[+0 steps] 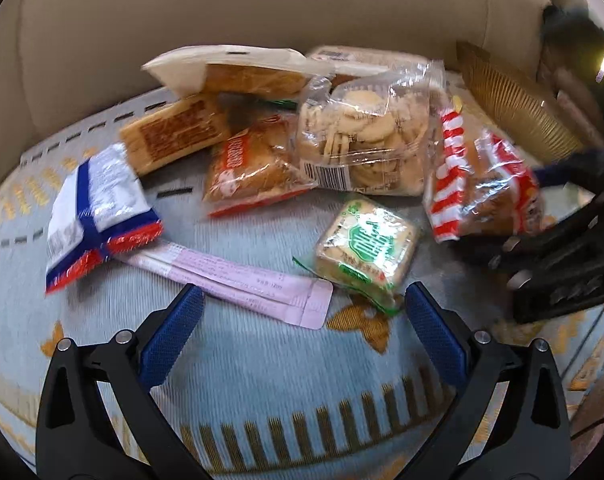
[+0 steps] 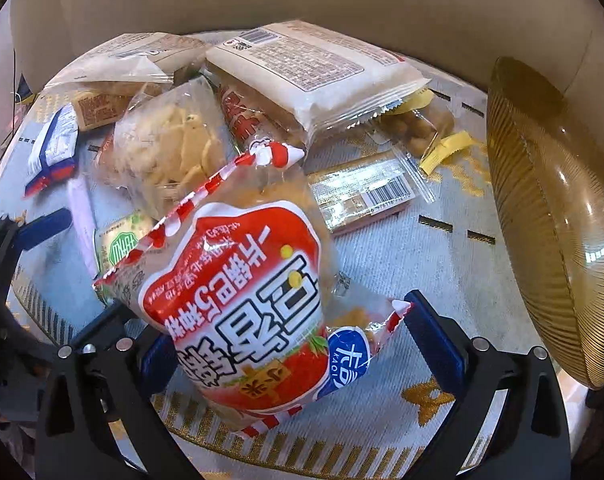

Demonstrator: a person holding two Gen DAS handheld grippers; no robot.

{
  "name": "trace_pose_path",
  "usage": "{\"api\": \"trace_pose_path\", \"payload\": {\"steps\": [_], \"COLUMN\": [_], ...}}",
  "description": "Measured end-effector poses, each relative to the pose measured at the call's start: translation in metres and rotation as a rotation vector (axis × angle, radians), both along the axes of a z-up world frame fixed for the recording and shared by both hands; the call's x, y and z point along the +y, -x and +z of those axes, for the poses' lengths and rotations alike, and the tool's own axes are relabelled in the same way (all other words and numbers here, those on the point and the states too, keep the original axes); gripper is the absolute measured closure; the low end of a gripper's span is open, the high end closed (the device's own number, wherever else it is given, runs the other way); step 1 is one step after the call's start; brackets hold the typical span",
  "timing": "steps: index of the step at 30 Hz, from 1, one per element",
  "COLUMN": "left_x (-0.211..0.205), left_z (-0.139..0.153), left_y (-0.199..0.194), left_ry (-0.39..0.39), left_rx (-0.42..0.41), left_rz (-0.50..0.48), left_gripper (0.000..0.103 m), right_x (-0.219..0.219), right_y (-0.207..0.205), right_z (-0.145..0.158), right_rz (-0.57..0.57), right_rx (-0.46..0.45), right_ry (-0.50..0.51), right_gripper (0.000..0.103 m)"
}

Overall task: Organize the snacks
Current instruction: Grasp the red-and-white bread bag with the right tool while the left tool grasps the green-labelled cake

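The red-and-white striped snack bag (image 2: 245, 304) fills the right wrist view, sitting between the spread fingers of the right gripper (image 2: 289, 344); whether they pinch it I cannot tell. The left gripper (image 1: 302, 320) hangs released over the patterned cloth (image 1: 261, 360) on the surface, just short of a pink sachet (image 1: 245, 284) and a green-printed biscuit pack (image 1: 366, 244) (slightly blurred). A ribbed amber glass bowl (image 2: 550, 216) stands right.

Ahead of the left gripper (image 1: 304, 308) lie one bag of round crackers (image 1: 366, 136), two pink sachets (image 1: 241, 284), one green-labelled square cake (image 1: 366, 248) and one blue-and-white packet (image 1: 97, 208). Right of the right gripper (image 2: 285, 340) stands one amber glass bowl (image 2: 550, 216).
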State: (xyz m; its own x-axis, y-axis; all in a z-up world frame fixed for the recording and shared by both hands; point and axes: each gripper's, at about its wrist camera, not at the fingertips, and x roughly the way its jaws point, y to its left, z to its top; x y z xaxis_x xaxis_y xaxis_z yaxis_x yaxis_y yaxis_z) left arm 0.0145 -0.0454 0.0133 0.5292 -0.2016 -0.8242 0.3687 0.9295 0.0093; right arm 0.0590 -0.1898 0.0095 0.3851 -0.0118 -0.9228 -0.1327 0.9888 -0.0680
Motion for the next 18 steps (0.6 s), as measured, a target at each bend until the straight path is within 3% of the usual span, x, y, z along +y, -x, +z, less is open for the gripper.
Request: {"api": "trace_pose_path", "payload": {"steps": [3,5,6,7,8,13,16,18], "left_x": [-0.008,-0.019,-0.025,-0.027,-0.03,-0.032,-0.025,-0.026], "left_z": [-0.001,-0.002,-0.001,0.0,0.001,0.009,0.023,0.03], "left_y": [-0.011,-0.02,-0.02,-0.028,-0.026,-0.024,-0.013,-0.004], "left_ry": [-0.012,-0.038,-0.06,-0.076,-0.062,-0.003,0.011,0.024], "left_rx": [-0.003,-0.008,-0.027,-0.043,-0.037,-0.021,-0.045,-0.062], "left_rz": [-0.008,-0.014,-0.025,-0.042,-0.077,-0.083,-0.08,-0.082], "left_gripper": [0.003,0.004,0.007,0.029,0.062,0.068,0.088,0.091], "right_x": [0.0,-0.005,-0.009,-0.01,-0.01,-0.024,-0.031,-0.047], "right_y": [-0.005,-0.004,-0.005,-0.006,-0.005,0.011,0.028,0.039], "right_z": [0.007,0.016,0.025,0.034,0.045,0.098,0.133,0.148], "right_rz": [0.022,0.026,0.026,0.033,0.043,0.001,-0.067,-0.116], "right_rx": [-0.009,-0.003,-0.009,-0.021,-0.044,-0.198,-0.314,-0.357], "right_ry": [-0.043,-0.143,-0.173,-0.191,-0.198,-0.19,-0.23,-0.24], "right_gripper": [0.01,0.032,0.032,0.034,0.035,0.036,0.036,0.036]}}
